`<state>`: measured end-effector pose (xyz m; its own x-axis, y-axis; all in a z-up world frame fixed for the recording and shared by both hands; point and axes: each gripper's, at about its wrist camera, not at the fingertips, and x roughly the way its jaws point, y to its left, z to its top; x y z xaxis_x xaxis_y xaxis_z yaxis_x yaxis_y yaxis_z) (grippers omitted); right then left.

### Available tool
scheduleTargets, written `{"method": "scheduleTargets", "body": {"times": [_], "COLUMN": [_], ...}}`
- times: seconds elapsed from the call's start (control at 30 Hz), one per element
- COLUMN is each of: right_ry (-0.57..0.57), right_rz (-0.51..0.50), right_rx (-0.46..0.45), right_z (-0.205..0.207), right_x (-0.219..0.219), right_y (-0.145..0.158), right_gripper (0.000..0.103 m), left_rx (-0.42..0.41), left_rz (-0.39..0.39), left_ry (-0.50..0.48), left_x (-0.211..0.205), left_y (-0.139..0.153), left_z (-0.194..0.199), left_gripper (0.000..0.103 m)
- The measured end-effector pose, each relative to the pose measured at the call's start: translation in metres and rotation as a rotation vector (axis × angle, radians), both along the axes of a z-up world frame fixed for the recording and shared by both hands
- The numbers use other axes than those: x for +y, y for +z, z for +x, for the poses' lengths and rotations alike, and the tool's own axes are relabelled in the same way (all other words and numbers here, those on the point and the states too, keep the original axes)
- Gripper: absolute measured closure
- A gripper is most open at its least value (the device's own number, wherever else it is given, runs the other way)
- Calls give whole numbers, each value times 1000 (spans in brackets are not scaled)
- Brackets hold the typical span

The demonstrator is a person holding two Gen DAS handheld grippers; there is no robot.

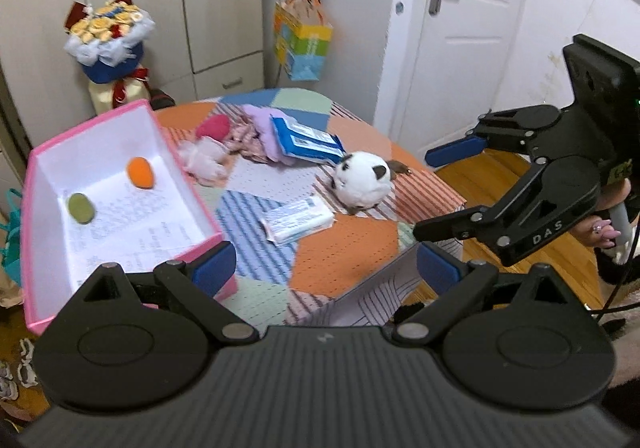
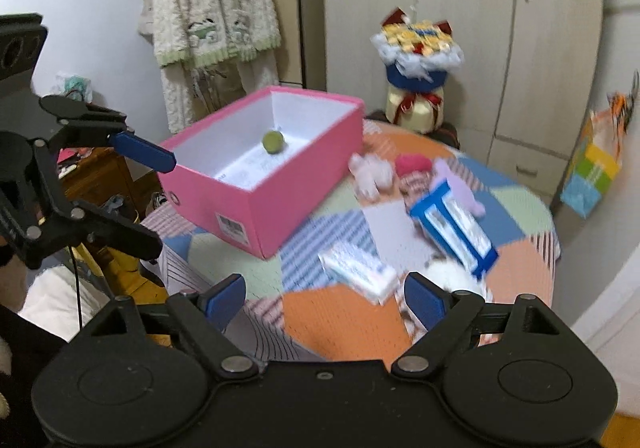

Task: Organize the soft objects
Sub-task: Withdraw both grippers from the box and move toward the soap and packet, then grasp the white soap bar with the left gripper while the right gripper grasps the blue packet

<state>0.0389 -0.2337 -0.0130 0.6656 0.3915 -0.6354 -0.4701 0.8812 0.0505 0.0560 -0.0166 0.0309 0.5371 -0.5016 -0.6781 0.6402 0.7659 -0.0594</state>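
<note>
Left wrist view: the left gripper [image 1: 326, 266] hangs wide and empty; the pink box [image 1: 192, 184] sits at its left finger, the panda plush [image 1: 362, 184] ahead, slightly right. It looks light and squashy, best pinched across its belly.

Right wrist view: the right gripper [image 2: 325, 298] gapes empty, the plush [image 2: 456, 274] just beyond its right finger.

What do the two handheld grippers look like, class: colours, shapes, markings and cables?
Both the left gripper and the right gripper are matte black, with ribbed bodies, round hubs, silver rivets on linked bars and blue finger pads. The right one bears white "DAS" lettering; a thin dark cable hangs below it.
</note>
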Motion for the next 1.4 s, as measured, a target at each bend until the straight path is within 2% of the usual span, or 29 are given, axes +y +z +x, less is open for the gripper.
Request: {"method": "scheduleTargets", "body": {"times": [0.1, 0.17, 0.27, 0.37, 0.47, 0.6, 0.73, 0.87, 0.93, 1.03, 1.1, 1.3, 1.4], "right_ry": [-7, -6, 4, -15, -38, -66, -21, 7, 23, 47, 63, 23, 35], "right_rz": [54, 50, 2, -87, -143, -125, -94, -126, -138, -115, -63, 66, 70], "right_rx": [38, 37, 2, -67, -118, -102, -103, -136, -144, -158, -139, -61, -31], "right_z": [8, 12, 16, 18, 23, 33, 35, 40, 46, 54, 65, 116, 143], "right_x": [-11, -11, -6, -1, -1, -15, -19, -16, -22, -39, -59, -98, -97], "right_y": [-19, -30, -44, -56, -62, -72, -81, -80, -72, -57, -48, -44, -53], "right_gripper": [13, 13, 13, 14, 14, 14, 14, 15, 15, 15, 15, 15, 15], "left_rx": [-6, -7, 17, 43, 46, 36, 6, -45, -50, -21, -24, -39, -49], "left_rz": [6, 5, -7, -13, -8, 10, 41, 78, 53, 6, -6, 71, 115], "left_ry": [5, 12, 23, 43, 79, 125, 153, 173, 189, 216, 235, 269, 300], "left_x": [-14, -22, -35, -44, -52, -60, -69, -82, -82, -80, -80, -96, -104], "left_y": [-11, -19, -33, -46, -59, -73, -82, -85, -83, -78, -77, -91, -103], "left_z": [7, 13, 25, 37, 48, 61, 68, 70, 71, 77, 78, 75, 78], "left_gripper": [5, 5, 5, 6, 6, 6, 5, 5, 5, 5, 5, 5, 5]}}
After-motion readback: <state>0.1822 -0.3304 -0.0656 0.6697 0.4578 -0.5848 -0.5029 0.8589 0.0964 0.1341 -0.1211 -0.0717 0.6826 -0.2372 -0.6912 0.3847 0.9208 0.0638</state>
